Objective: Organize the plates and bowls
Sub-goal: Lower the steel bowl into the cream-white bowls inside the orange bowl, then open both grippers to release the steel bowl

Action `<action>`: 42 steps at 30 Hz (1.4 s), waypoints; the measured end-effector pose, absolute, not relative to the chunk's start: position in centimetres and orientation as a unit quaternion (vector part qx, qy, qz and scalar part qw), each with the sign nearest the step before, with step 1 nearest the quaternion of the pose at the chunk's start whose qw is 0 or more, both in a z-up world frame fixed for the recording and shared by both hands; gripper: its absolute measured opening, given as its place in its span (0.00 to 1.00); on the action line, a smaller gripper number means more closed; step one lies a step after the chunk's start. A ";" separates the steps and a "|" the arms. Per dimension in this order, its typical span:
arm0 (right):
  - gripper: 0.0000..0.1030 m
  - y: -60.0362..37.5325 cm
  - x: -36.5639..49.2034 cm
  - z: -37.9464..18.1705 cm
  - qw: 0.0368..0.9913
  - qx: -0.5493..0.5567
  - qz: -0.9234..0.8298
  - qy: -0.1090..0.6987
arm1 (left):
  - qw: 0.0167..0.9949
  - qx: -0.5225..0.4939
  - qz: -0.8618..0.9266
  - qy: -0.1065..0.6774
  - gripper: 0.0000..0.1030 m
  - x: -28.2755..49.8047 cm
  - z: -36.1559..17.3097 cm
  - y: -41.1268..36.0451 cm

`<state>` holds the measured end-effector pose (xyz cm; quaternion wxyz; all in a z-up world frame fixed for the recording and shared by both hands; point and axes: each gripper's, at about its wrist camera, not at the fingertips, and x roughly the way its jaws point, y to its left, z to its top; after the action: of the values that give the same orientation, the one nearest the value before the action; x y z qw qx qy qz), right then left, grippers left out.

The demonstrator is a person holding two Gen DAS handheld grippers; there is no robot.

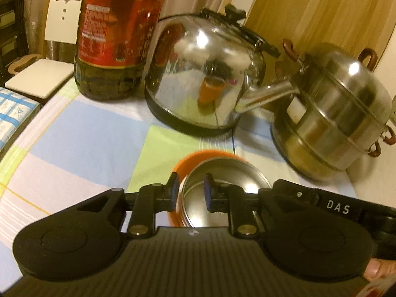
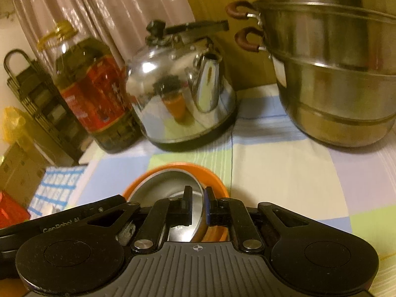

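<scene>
- Between the two claws, on a checked tablecloth (image 1: pixel 86 136): two bowls, one orange bowl (image 1: pixel 198 154) and one steel bowl (image 1: pixel 230 178), both directly ahead of the fingertips.
- Inside the orange bowl: the steel bowl, nested and sitting tilted. Inside the steel bowl: nothing visible except bare metal.
- Two claws in all. Left gripper (image 1: pixel 191 185): partly open, astride the near left rim, with one blue pad outside the orange wall and the other inside the steel bowl. A sliver of space on the inner side, so no firm pinch there.
- Right gripper (image 2: pixel 198 198): nearly closed and pinching the steel bowl's right-hand rim, one finger inside the steel bowl, the blue-padded one in the gap between steel wall and orange wall.
- Beyond the left claw's tips, straight ahead: one shiny kettle (image 1: pixel 198 74) with a black handle, spout pointing right.
- Ahead and to the left of that claw: one large oil bottle (image 1: pixel 116 37) with a red label, holding dark yellowish liquid.
- Ahead and to its right: one tiered steel steamer pot (image 1: pixel 341 99), lidded, contents hidden.
- Far left, past the bottle: one white chair (image 1: pixel 59 19).
- At the lower right of the left claw's body: one thumb (image 1: pixel 378 268).
</scene>
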<state>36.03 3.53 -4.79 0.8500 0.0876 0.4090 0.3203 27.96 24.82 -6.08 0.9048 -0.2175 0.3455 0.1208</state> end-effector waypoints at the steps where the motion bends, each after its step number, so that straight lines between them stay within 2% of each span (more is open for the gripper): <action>1: 0.10 3.4 36.1 -4.6 0.851 0.092 0.320 0.406 | 0.905 -0.220 0.120 0.343 0.19 27.9 -5.9 24.9; 6: 0.09 2.8 35.9 -4.0 0.850 0.117 0.327 0.395 | 0.903 -0.235 0.106 0.343 0.19 27.9 -6.1 25.0; 12: 0.09 2.8 36.3 -5.2 0.825 0.143 0.338 0.429 | 0.898 -0.253 0.087 0.349 0.19 28.2 -6.8 24.7; 34: 0.09 2.9 36.1 -5.7 0.826 0.125 0.335 0.436 | 0.896 -0.249 0.090 0.358 0.19 28.4 -7.3 24.5; 42: 0.10 2.8 36.0 -5.1 0.838 0.116 0.323 0.424 | 0.905 -0.236 0.101 0.339 0.21 28.1 -6.0 24.5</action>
<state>36.04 2.75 -5.15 0.8382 0.1157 0.4240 0.3228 28.10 24.53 -5.99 0.9052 -0.2358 0.3390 0.1006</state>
